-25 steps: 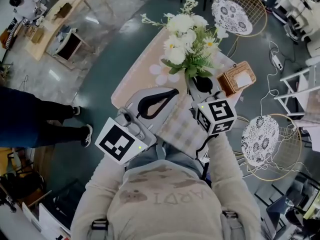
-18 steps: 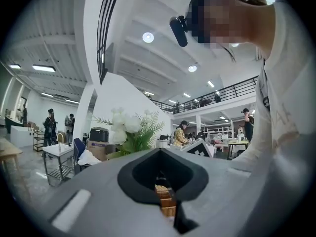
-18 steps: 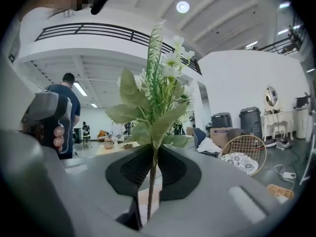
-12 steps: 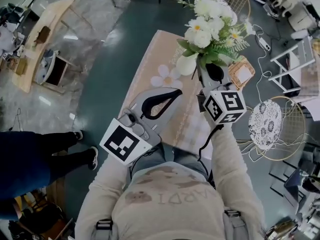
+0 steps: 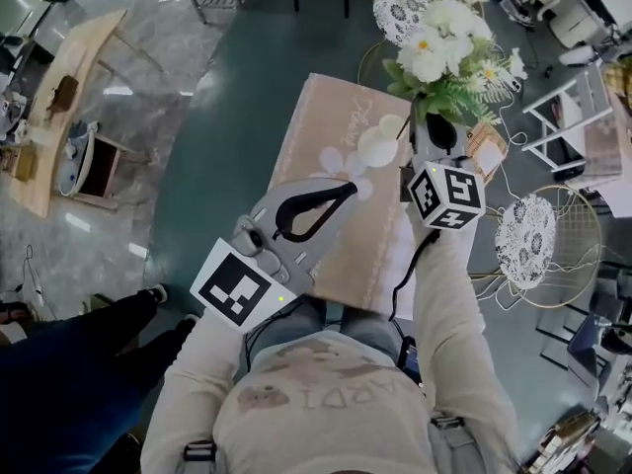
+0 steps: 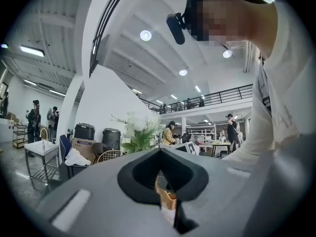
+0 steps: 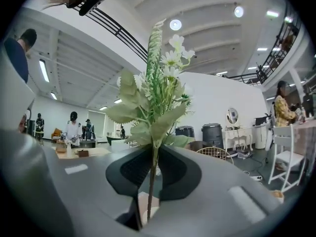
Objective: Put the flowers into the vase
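The flowers [image 7: 159, 90] are a bunch of white blooms and pale green leaves, held up in the air above the far right corner of the counter [image 5: 326, 117], heads up, resting on nothing. They look artificial, which is a guess. If so they are light, with a thin, fairly stiff stem [image 7: 150, 191] and soft heads that crush or bend if pinched. The bare stem below the leaves is the sound place to hold them.

That is where the right tongs [image 7: 154, 149] have them: the jaws are closed on the stem low down, and the whole bunch stands above the pads. With so much foliage on so thin a stalk, the bunch could swivel in the grip if tipped, so it is best kept upright.

The left tongs [image 6: 160, 151] are held nearer the person, over the near part of the counter. Their tips meet with nothing between them.

No view shows a vase clearly, so I cannot say where the stem is to go. A wicker box [image 5: 486, 146] sits at the counter's right edge, just beside the right tongs. A round wire chair [image 5: 528, 240] stands on the floor beyond it.
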`<state>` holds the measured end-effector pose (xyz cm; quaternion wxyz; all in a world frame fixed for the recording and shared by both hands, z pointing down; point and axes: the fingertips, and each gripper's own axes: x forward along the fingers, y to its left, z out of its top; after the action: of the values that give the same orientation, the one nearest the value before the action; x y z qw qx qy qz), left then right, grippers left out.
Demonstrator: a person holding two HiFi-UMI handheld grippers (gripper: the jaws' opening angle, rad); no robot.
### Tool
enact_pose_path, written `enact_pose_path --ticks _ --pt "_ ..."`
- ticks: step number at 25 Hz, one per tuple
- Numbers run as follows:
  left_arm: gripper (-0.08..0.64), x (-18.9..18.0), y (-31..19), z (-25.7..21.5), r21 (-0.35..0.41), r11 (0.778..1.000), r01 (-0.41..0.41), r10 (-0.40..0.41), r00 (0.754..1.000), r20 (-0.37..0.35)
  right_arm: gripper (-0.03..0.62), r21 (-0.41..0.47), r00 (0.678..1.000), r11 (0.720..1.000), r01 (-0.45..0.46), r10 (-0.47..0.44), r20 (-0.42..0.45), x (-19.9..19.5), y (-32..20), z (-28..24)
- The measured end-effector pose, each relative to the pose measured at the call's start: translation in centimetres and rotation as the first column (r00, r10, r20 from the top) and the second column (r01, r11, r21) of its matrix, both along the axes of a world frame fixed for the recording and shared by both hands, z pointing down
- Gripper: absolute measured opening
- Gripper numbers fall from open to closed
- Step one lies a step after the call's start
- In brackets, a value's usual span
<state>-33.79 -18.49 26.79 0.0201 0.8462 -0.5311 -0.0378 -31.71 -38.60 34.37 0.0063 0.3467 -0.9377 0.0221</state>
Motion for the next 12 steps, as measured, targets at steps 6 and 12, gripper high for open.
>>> enact_pose_path --ticks 6,12 --pt "0.0 -2.0 -1.4 1.3 -0.028 0.999 -0.027 0.028 1.0 0.009 0.063 -0.006 0.997 0.997 -0.074 0.074 -0.036 -0.8 -2.7 3.4" --pt "0.0 -3.1 -2.3 2.3 -0.049 0.997 -0.059 0.06 0.998 0.009 0.071 -0.006 0.992 0.995 -0.098 0.097 -0.078 -0.3 -2.1 6.3"
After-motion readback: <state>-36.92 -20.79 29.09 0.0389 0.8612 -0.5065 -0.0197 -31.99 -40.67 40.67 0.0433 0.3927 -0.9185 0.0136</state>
